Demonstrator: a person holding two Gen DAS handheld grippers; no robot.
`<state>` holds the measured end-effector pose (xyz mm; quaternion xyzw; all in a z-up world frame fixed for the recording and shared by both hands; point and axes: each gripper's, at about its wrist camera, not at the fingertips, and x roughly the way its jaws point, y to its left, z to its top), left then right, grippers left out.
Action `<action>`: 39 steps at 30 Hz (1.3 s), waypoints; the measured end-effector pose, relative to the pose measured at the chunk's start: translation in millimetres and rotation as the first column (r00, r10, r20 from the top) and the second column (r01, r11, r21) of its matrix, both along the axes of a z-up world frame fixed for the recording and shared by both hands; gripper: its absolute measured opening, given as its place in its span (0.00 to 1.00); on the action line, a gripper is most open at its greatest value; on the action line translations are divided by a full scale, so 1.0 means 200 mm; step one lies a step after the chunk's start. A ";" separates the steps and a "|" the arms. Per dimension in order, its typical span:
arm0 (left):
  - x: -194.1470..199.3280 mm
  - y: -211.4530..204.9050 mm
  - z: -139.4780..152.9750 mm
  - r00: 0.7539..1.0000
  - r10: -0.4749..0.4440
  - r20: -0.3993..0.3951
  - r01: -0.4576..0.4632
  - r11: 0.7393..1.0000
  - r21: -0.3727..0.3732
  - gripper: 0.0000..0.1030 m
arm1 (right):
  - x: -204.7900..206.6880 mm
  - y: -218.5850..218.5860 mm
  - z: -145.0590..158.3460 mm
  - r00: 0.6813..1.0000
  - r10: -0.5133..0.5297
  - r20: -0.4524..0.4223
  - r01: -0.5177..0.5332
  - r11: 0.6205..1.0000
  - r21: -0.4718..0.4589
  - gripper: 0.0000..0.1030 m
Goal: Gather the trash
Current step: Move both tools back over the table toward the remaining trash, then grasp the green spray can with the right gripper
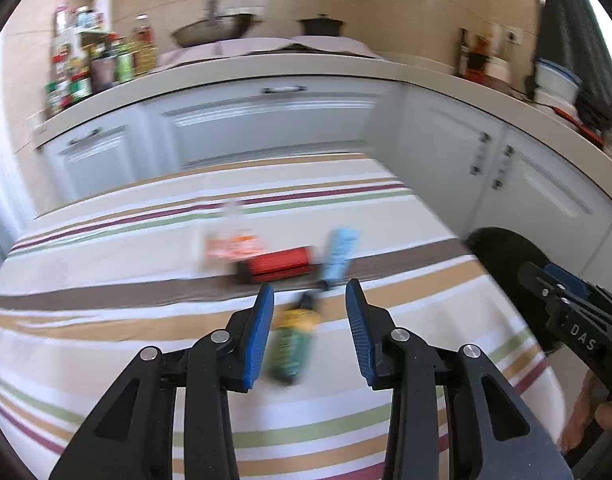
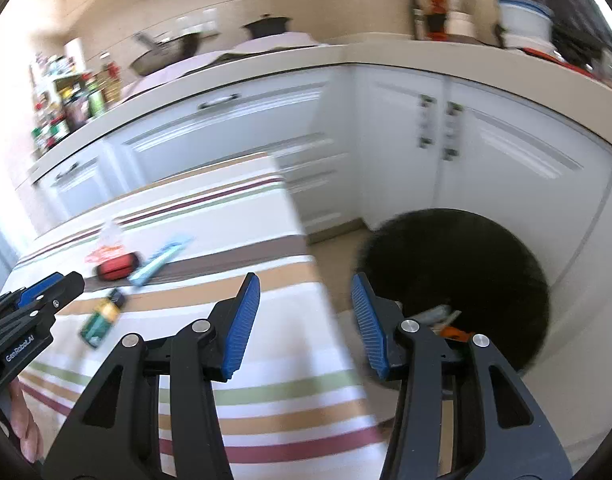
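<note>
Left wrist view: the left gripper [image 1: 309, 332] has its blue fingers [image 1: 260, 336] part open with nothing between them, hanging above the striped-cloth table [image 1: 106, 320]. Below them lies a blurred green and yellow packet [image 1: 292, 340]; farther off sit a red box [image 1: 280, 264], a pale blue tube [image 1: 339, 254] and an orange and clear wrapper [image 1: 234, 246].

Right wrist view: the right gripper [image 2: 306, 322] is also part open and empty, near the table's edge beside the round black bin [image 2: 465, 264] on the floor, which already holds some scraps. This looks like the reach for another piece; the next move calls for lowering the left fingers astride the packet and closing.
</note>
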<state>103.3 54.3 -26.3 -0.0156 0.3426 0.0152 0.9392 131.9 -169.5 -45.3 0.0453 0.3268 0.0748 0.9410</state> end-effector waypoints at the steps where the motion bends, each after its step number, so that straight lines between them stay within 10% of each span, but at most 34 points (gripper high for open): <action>1: -0.02 0.06 0.00 1.000 0.025 0.002 -0.025 1.000 0.001 0.38 | -0.01 0.06 0.01 1.000 0.022 0.001 -0.021 1.000 -0.002 0.46; 17: -0.20 0.60 -0.10 0.975 0.222 -0.028 -0.223 0.975 -0.025 0.39 | -0.05 0.70 -0.05 0.972 0.227 -0.067 -0.228 0.974 -0.016 0.46; 34: -0.21 0.82 -0.15 0.964 0.262 -0.047 -0.264 0.963 -0.061 0.41 | 0.05 0.91 -0.17 0.955 0.219 -0.202 -0.234 0.971 -0.053 0.47; 39: -0.20 0.80 -0.14 0.968 0.245 -0.045 -0.248 0.966 -0.070 0.42 | 0.04 0.91 -0.18 0.947 0.228 -0.225 -0.250 0.965 -0.076 0.26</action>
